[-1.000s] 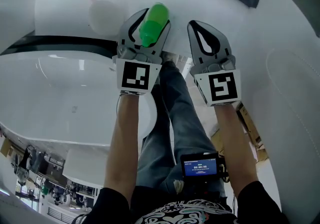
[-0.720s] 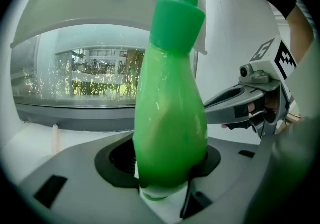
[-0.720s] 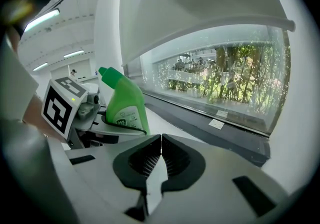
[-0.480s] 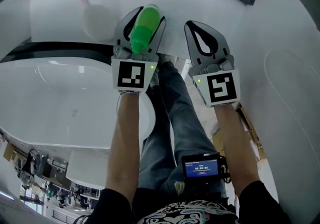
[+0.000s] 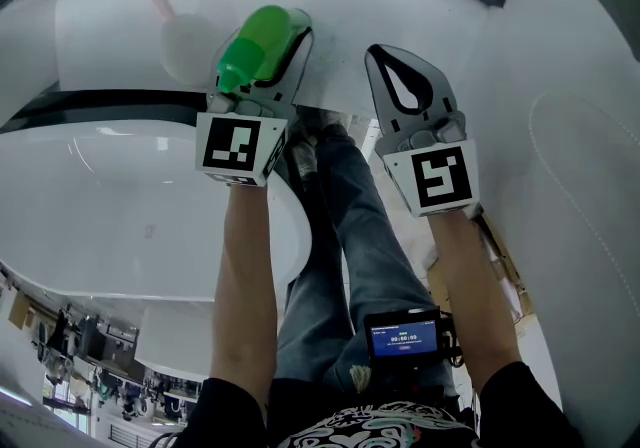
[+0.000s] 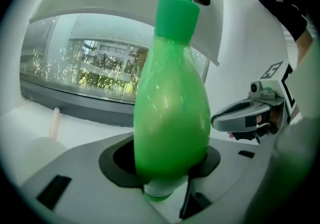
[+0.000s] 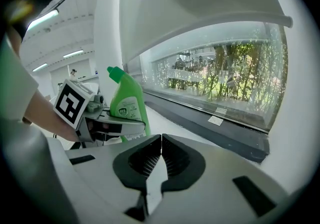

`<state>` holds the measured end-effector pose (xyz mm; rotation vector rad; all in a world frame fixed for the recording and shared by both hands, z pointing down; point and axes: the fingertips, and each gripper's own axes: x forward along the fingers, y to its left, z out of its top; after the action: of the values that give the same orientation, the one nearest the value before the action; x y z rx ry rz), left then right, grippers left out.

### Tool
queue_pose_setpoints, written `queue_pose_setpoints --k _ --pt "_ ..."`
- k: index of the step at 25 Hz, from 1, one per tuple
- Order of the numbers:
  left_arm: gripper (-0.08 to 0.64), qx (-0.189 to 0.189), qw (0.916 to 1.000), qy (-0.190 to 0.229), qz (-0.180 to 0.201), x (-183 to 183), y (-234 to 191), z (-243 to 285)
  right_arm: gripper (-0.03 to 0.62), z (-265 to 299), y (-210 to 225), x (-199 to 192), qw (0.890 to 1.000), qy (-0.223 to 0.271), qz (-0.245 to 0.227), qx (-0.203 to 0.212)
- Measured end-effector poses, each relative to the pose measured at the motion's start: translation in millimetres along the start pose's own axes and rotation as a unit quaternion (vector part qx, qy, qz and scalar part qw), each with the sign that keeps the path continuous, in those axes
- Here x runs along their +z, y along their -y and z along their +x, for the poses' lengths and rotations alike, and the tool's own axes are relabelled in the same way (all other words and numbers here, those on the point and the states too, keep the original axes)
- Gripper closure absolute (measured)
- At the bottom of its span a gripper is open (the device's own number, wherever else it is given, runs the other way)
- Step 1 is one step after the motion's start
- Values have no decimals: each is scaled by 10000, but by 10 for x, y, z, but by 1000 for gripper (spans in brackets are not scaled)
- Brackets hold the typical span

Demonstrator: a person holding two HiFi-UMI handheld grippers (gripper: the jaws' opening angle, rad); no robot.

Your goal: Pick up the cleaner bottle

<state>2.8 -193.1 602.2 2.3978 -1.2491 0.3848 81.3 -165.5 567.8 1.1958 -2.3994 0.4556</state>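
Observation:
The green cleaner bottle with its green cap is held off the surface, clamped between the jaws of my left gripper. In the left gripper view the bottle fills the middle, standing up out of the jaws. My right gripper hovers just to the right of it, shut with nothing between its fingers. The right gripper view shows the labelled bottle inside the left gripper, off to the left.
A white curved ledge runs under the grippers, with a dark band along it. A white bathtub-like basin lies at the left. A pale round object with a pinkish stick stands beside the bottle. The person's legs are below.
My left gripper has moved left with the bottle and tilted, so the bottle now leans toward the upper right. The right gripper stayed nearly still.

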Motion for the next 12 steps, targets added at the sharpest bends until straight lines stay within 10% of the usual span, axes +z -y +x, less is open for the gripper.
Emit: queue_pose_setpoints --k 12 --pt "357 -96 9905 197 -1356 6 -363 -78 565 114 -101 18 9998 -164 -1 150"
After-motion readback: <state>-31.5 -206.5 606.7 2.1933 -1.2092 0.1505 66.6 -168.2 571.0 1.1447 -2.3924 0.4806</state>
